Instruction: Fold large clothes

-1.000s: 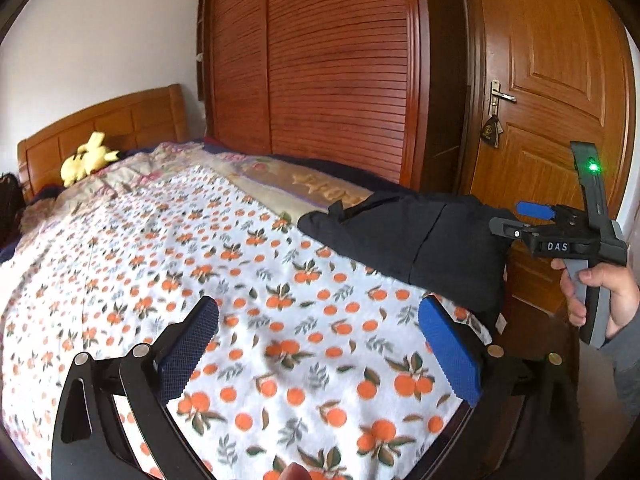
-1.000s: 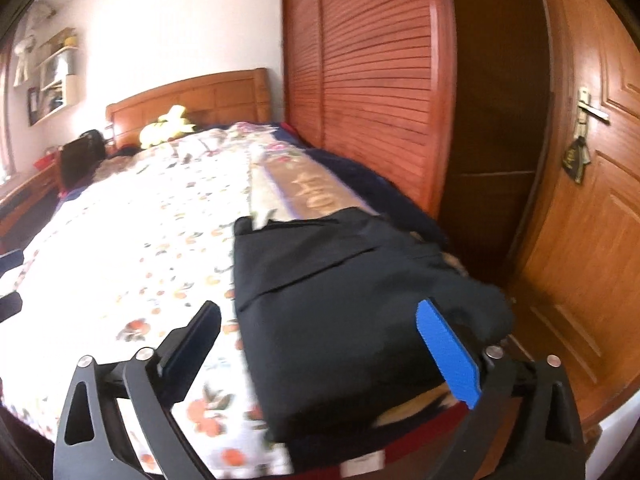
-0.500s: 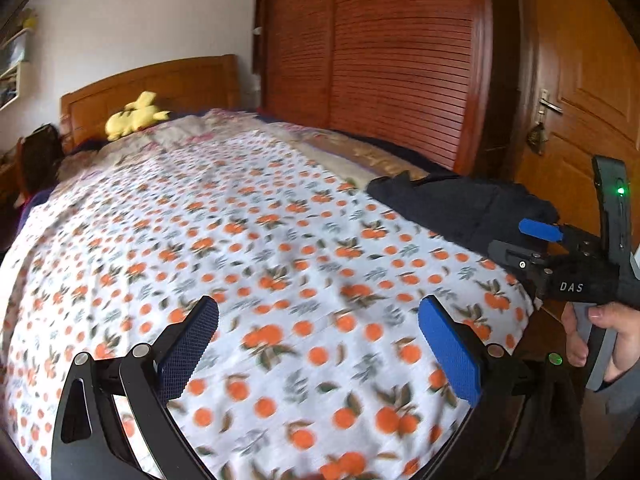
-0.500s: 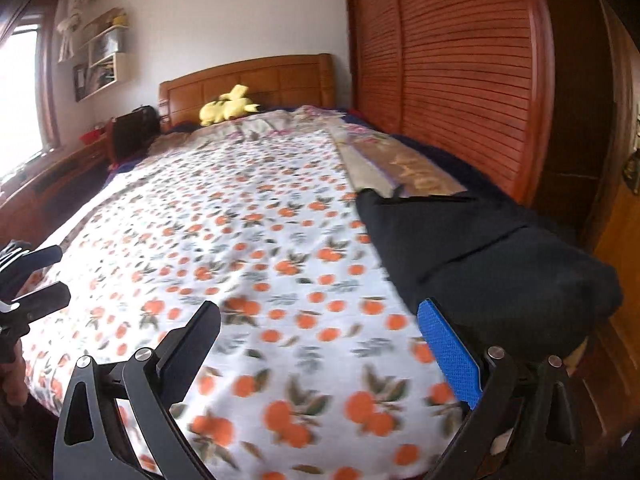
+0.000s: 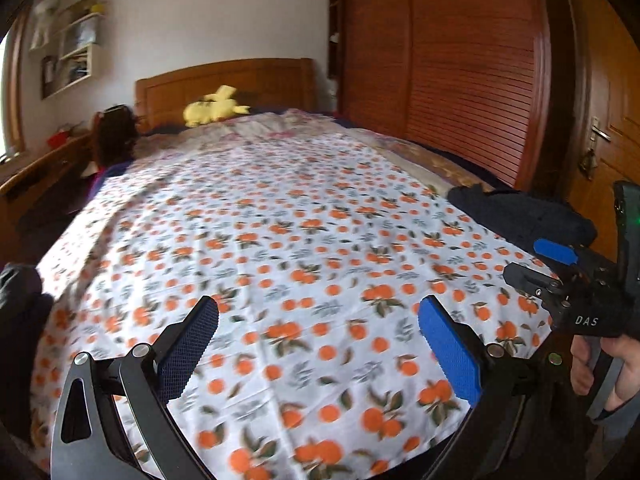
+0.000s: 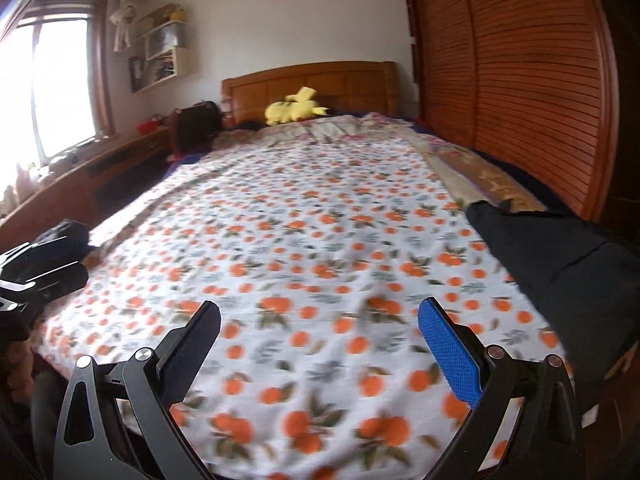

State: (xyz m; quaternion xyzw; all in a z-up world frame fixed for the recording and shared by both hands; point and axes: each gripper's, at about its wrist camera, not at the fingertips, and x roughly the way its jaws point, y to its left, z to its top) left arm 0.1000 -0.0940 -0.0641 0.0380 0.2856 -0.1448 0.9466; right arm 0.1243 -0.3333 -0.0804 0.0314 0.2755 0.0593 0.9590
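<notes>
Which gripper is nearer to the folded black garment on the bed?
Right. The right gripper hovers just beside the black garment; the left gripper is farther off, over the middle of the bed's foot.

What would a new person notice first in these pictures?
First, the white sheet with orange fruit print spread over the whole bed. Then the folded black garment at the bed's right edge by the wardrobe, and the yellow plush toy at the wooden headboard. Both claws are open and empty.
</notes>
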